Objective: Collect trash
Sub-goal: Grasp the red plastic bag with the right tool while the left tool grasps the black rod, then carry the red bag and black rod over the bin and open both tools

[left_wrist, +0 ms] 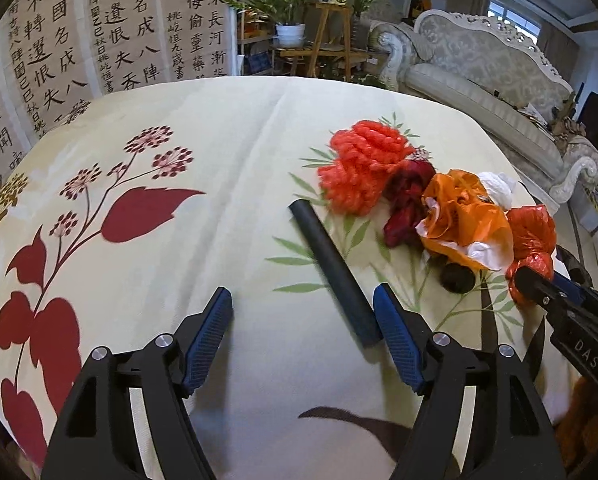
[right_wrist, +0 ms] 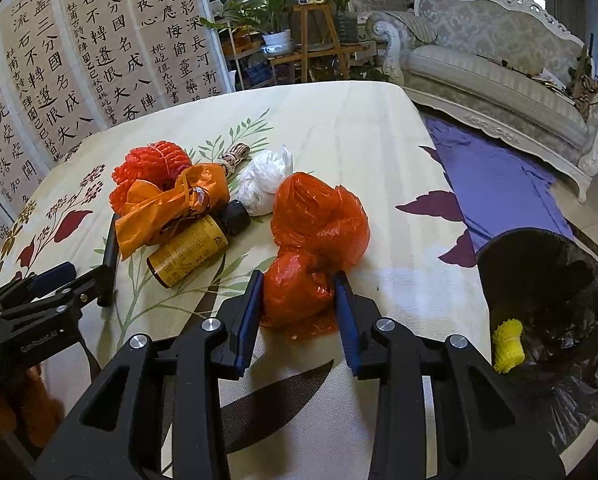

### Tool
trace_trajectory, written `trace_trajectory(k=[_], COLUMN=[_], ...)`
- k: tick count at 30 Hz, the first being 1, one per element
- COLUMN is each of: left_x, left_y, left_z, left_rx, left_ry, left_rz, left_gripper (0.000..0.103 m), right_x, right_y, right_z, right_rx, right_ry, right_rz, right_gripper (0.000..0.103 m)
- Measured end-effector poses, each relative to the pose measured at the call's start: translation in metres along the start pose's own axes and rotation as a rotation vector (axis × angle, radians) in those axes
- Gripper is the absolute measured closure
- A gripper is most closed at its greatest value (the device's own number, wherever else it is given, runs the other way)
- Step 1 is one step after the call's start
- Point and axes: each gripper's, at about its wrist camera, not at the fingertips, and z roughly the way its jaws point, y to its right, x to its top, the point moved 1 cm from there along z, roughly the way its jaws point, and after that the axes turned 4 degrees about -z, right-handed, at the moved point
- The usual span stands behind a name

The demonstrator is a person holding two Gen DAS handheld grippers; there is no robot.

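Note:
Trash is heaped on a flowered tablecloth: a red foam net, an orange bag, a white bag, an amber bottle lying on its side, and a red plastic bag. My right gripper is shut on the lower lump of the red plastic bag, its blue pads pressing both sides. A black tube lies slanted on the cloth. My left gripper stands open over the tube's near end, which lies just inside the right finger.
A bin with a black liner stands off the table's right edge, with a yellow foam net inside. A purple cloth lies on the floor before a pale sofa. Calligraphy sheets and plants stand behind the table.

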Motion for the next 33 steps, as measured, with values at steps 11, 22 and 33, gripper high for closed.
trace_trajectory(k=[11,22,33], left_x=[0.004,-0.003,-0.004], left_y=[0.006,0.002,-0.002], left_z=[0.003,-0.003,-0.005], left_rx=[-0.009,-0.056,-0.063], left_ry=[0.02,0.03,0.045], left_rz=[0.043,0.056,0.059], left_gripper=[0.069,0.09,0.091], right_x=[0.0,0.001,-0.004], right_y=[0.0,-0.002,-0.007], right_z=[0.0,0.001,-0.003], right_rx=[-0.001,-0.01,-0.028], right_ry=[0.0,-0.001,0.005], right_rz=[-0.001,-0.006,-0.021], right_gripper=[0.069,0.069,0.073])
